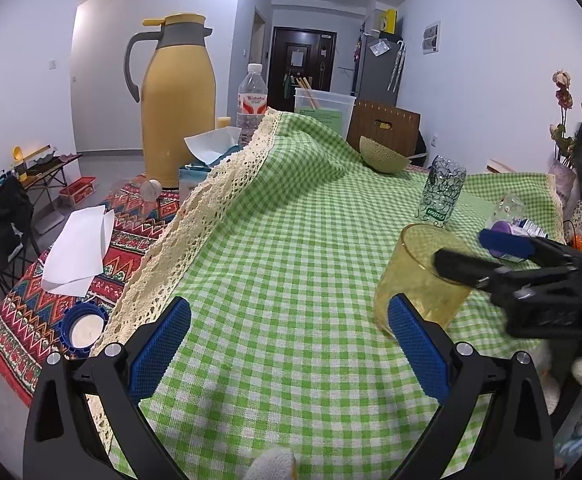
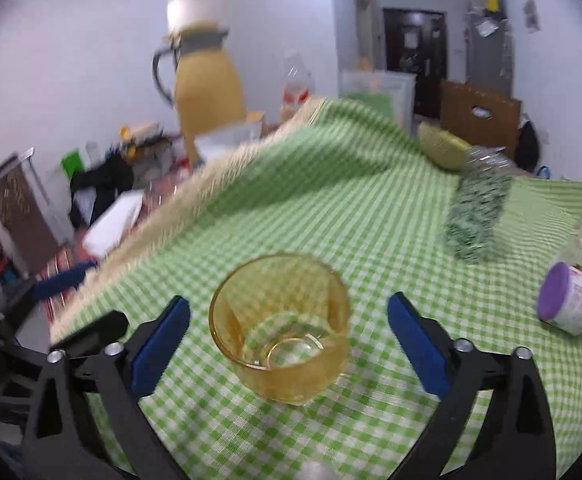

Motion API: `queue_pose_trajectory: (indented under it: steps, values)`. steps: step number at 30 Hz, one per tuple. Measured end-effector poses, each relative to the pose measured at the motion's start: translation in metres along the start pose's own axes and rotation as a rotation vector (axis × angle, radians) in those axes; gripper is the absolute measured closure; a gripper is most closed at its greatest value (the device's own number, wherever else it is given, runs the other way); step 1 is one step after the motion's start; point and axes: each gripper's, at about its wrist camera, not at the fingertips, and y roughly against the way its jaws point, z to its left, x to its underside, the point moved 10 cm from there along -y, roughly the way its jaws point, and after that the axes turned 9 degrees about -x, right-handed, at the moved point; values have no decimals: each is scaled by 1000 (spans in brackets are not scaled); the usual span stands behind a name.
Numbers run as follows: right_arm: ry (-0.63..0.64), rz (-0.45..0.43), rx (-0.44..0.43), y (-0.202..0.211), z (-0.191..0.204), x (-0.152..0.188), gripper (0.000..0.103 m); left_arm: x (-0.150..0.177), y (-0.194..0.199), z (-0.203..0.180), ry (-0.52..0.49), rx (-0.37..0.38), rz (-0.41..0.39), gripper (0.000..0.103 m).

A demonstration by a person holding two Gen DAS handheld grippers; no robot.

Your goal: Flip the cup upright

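**Listener:** Cup first: where is it?

**Me:** Translucent amber glass cup (image 2: 281,330) stands mouth up on the green-and-white checked tablecloth (image 1: 275,240), dead centre between my right gripper (image 2: 289,326) fingers, which are spread wide and touching nothing.

**Listener:** And your other hand?

**Me:** My left gripper (image 1: 289,340) is also spread wide and empty, with the cup at two o'clock.

**Listener:** What now?

**Me:** It looks righted already. I would draw straight back towards six o'clock, level, so neither blue pad (image 2: 417,344) clips the rim. A patterned glass (image 2: 477,216) stands at two o'clock.
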Motion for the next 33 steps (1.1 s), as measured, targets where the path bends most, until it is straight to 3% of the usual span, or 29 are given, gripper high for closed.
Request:
queue_pose_trajectory:
  steps: [9,33]
  values:
    - [23,-122,112,60,-5,9,7,-5,17,-22,-4,39,-11,7]
    - [-65,-239,239,184,-29,67,7,-4,106,-84,1,94,-158,7]
